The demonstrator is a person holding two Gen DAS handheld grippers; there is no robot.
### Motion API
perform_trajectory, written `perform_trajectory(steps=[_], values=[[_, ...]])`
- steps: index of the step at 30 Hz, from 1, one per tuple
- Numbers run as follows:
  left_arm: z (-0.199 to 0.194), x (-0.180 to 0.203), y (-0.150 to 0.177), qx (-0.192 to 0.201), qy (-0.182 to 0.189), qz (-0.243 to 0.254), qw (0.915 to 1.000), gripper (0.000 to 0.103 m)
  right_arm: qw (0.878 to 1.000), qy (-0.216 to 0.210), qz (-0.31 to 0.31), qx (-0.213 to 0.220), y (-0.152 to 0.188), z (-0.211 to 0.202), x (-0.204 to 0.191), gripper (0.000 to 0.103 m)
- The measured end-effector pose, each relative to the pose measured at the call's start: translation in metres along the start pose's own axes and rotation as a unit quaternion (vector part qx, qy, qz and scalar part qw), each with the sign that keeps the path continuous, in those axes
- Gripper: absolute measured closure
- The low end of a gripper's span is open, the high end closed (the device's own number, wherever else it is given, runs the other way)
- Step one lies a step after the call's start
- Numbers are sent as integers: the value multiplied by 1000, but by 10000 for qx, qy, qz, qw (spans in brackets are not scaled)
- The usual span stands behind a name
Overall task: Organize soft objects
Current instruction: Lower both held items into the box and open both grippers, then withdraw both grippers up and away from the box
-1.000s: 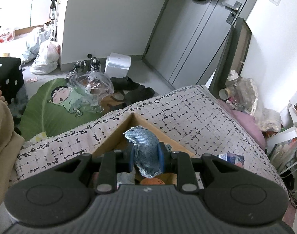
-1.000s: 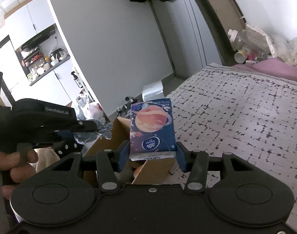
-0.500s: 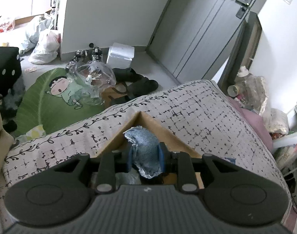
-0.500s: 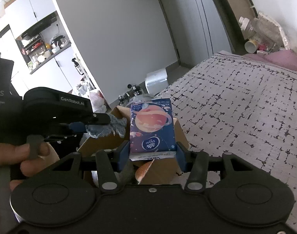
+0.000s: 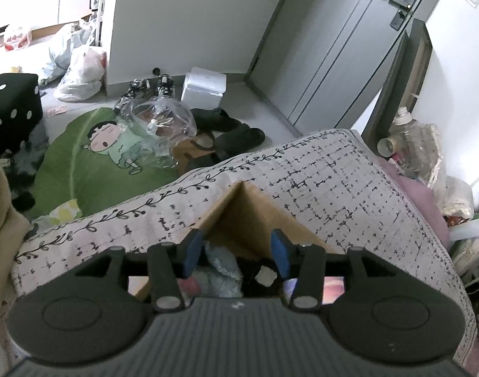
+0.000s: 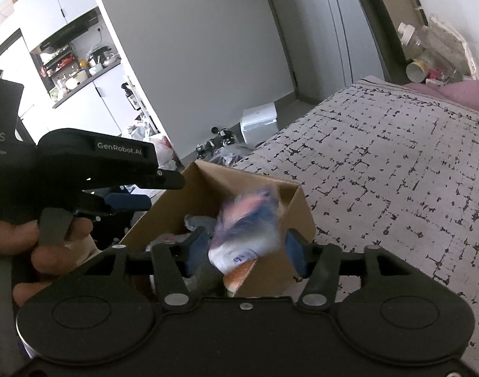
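Over the cardboard box my right claw has just spread and the tissue pack drops free; my left claw, released too, leaves the blue cloth inside. I should lift straight up, clear of the flaps.

A cardboard box sits on the bed, cloth inside.

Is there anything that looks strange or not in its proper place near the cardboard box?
Yes. The tissue pack is blurred and tilted between the open fingers of the right gripper, apparently dropping into the cardboard box, whose rim it overlaps.
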State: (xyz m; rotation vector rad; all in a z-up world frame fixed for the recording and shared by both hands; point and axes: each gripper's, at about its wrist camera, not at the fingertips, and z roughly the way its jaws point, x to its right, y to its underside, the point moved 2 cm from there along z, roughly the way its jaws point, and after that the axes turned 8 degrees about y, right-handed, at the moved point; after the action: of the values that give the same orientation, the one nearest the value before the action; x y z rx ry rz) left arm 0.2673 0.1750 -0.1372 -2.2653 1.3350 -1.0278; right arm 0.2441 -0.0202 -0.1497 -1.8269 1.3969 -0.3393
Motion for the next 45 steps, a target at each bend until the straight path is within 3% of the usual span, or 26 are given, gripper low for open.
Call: perform_trajectory(steps=[8,18,23,45], values=[[-19,1,7,29,-214,1,9998,35,9996,183,235,22,3,-12,11,43],[-44,12,23,-10,-171,84,9998,28,9984,317,465,116,6,-42,26,37],[-56,17,31,-98,-210,91,9997,24,9976,365,545,205,6,-60,31,26],[-126,59,66,-175,-176,814,9964,8,9927,655,866,515,10,-137,58,1]])
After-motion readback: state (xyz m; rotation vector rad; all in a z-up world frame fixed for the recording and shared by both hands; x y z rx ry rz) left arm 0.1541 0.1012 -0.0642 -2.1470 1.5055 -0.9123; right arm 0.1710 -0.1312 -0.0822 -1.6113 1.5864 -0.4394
